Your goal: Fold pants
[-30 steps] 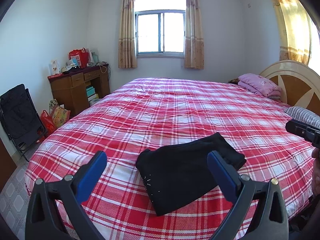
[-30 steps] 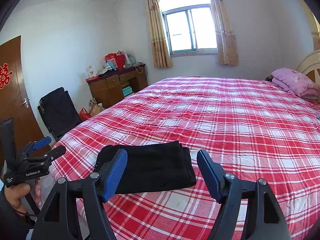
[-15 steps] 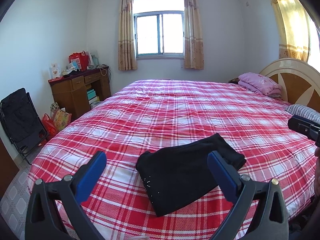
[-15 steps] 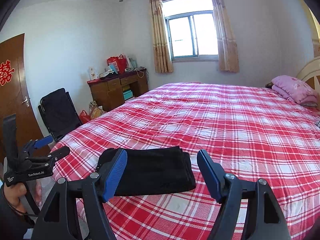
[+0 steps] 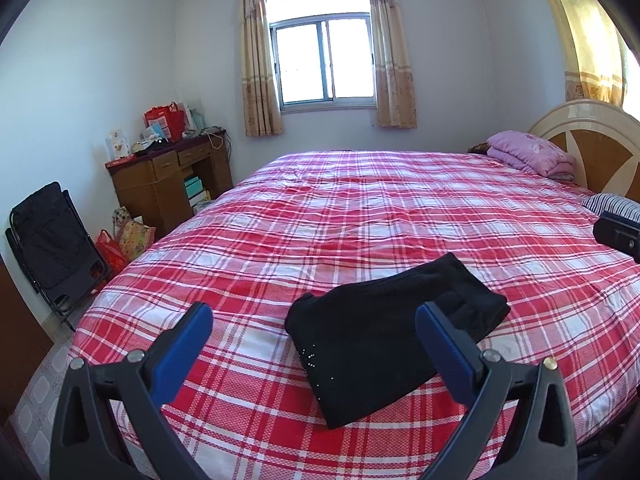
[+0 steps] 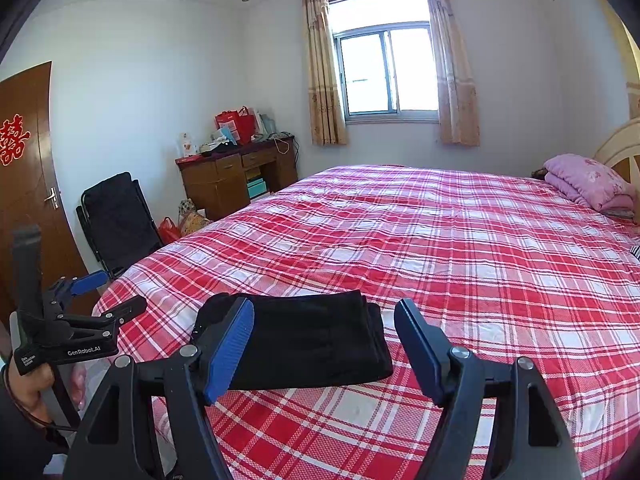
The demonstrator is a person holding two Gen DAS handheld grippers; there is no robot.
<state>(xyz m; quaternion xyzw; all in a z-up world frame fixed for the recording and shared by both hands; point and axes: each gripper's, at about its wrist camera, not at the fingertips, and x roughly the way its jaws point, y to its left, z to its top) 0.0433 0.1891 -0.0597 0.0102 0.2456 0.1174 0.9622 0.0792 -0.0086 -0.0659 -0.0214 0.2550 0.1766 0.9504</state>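
Note:
Black pants (image 5: 384, 332) lie folded into a compact rectangle on the red plaid bed (image 5: 360, 216), near its front edge. They also show in the right wrist view (image 6: 312, 340). My left gripper (image 5: 314, 330) is open and empty, held above the bed in front of the pants. My right gripper (image 6: 324, 332) is open and empty, also held back from the pants. The left gripper also shows at the left of the right wrist view (image 6: 104, 294), open. Neither gripper touches the cloth.
A pink folded blanket (image 5: 532, 154) and a striped pillow (image 5: 612, 204) lie by the headboard at the right. A wooden desk (image 5: 168, 180) with clutter, bags (image 5: 128, 236) and a folded black chair (image 5: 52, 240) stand left of the bed. A door (image 6: 24, 184) is far left.
Both cameras have tilted down and pulled back slightly, so the room sits lower in view. The pants have not moved and both grippers stay open.

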